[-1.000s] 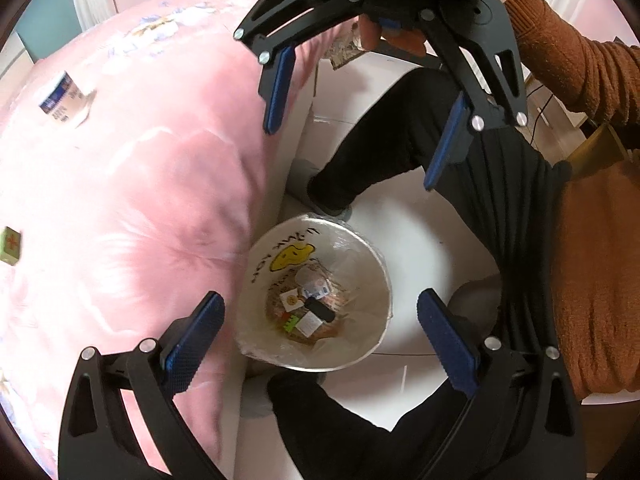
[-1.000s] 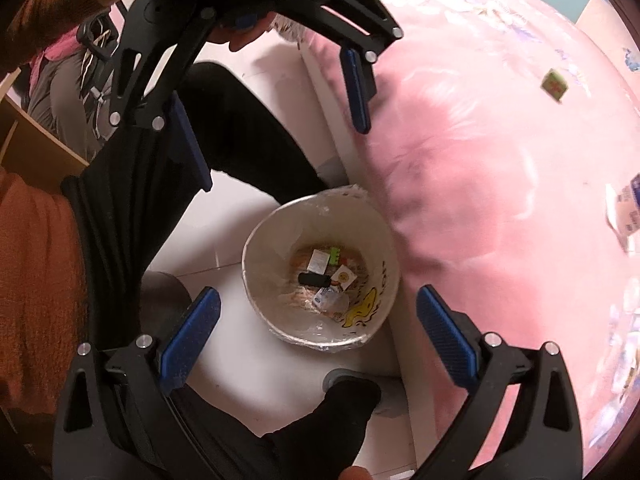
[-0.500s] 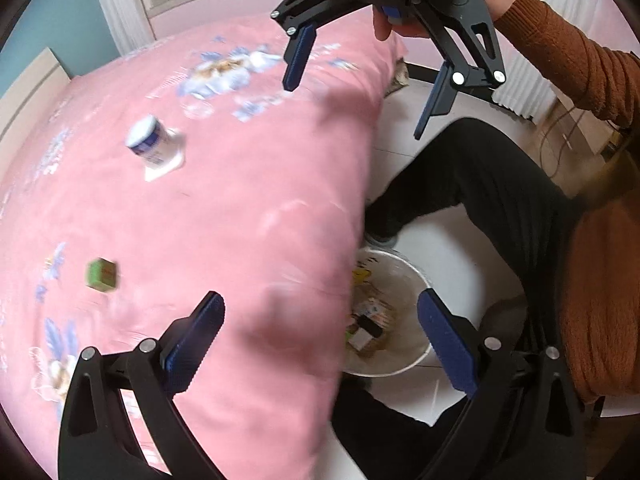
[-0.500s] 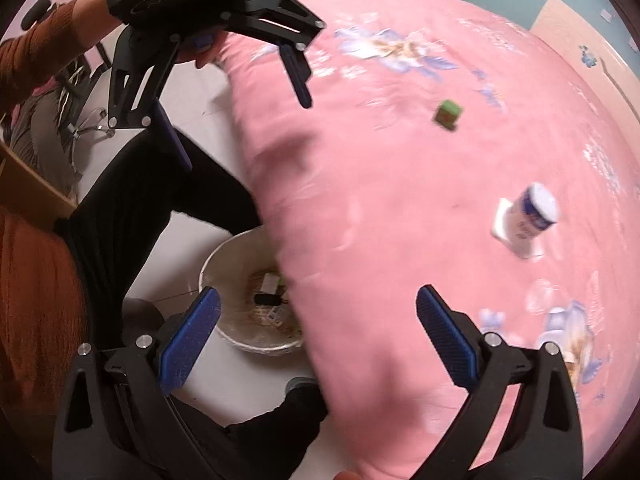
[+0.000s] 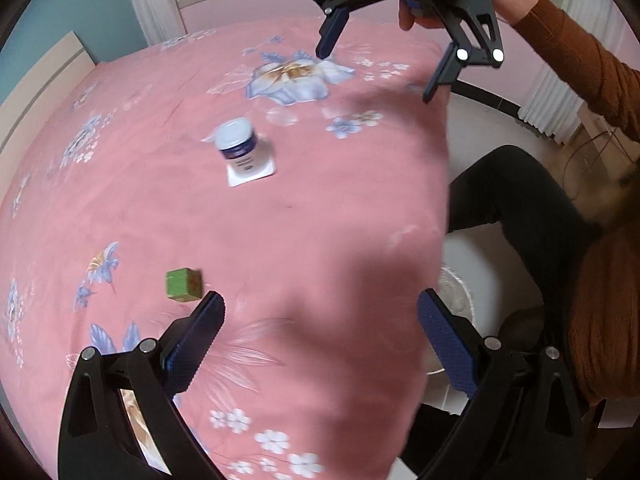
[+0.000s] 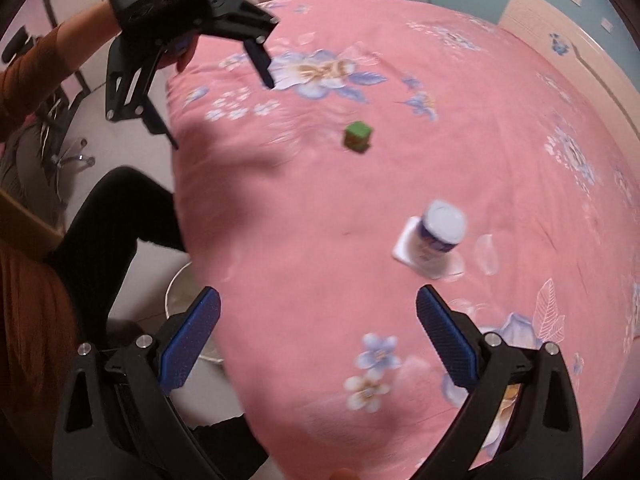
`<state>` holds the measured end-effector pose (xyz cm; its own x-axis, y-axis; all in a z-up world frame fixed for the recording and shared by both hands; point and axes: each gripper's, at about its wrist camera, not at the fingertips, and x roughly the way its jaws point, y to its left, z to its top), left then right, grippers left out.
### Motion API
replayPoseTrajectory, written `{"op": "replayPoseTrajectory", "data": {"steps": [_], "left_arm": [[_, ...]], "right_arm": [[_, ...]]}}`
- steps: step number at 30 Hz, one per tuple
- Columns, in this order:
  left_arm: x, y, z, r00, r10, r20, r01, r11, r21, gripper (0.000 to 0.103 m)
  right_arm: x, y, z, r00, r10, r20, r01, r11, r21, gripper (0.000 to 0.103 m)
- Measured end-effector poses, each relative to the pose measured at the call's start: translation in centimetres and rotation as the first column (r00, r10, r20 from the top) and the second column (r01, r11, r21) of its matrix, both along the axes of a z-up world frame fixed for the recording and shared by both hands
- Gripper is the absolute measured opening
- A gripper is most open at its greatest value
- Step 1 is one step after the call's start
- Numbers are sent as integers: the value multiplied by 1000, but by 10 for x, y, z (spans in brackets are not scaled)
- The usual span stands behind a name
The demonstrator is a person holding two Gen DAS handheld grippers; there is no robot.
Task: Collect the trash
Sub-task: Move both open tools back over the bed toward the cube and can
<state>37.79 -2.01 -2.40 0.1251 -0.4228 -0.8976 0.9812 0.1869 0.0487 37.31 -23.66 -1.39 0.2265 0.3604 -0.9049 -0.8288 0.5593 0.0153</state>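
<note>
On the pink flowered bedspread (image 5: 320, 208) lie a small green cube (image 5: 184, 285) (image 6: 357, 137) and a tipped white cup with a blue label (image 5: 240, 148) (image 6: 438, 236) on its white square lid. My left gripper (image 5: 322, 344) (image 6: 216, 100) hovers open and empty over the bed's near edge, the cube just left of its left finger. My right gripper (image 6: 318, 340) (image 5: 380, 60) is open and empty too, with the cup ahead and to the right. The white trash bin (image 5: 460, 300) (image 6: 176, 292) stands on the floor beside the bed, mostly hidden by the bed edge.
A person in an orange sweater (image 5: 600, 320) and black trousers (image 5: 520, 200) sits beside the bed, legs around the bin. A wooden headboard (image 5: 44, 80) and a window wall bound the bed. A radiator (image 5: 552, 108) and a chair base (image 6: 72, 152) stand on the floor.
Both grippers have swung up from over the bin to face the bed top. The cup and the cube have come into full view and the bin has slid out behind the bed edge.
</note>
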Motion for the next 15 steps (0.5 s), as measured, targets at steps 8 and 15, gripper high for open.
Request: {"op": "replayPoseTrajectory", "data": {"steps": [8,15], "left_arm": [[46,-8,-20,1000,19,-13,-19,999,26,98],[83,-9,-30,998,58,-41,-56,998,36,98]], "right_arm": [[44,-10,-20,1000,-28,12,28,998,-60,96],[67,-8,-39,1000,-18,4,18,997,-78,96]]}}
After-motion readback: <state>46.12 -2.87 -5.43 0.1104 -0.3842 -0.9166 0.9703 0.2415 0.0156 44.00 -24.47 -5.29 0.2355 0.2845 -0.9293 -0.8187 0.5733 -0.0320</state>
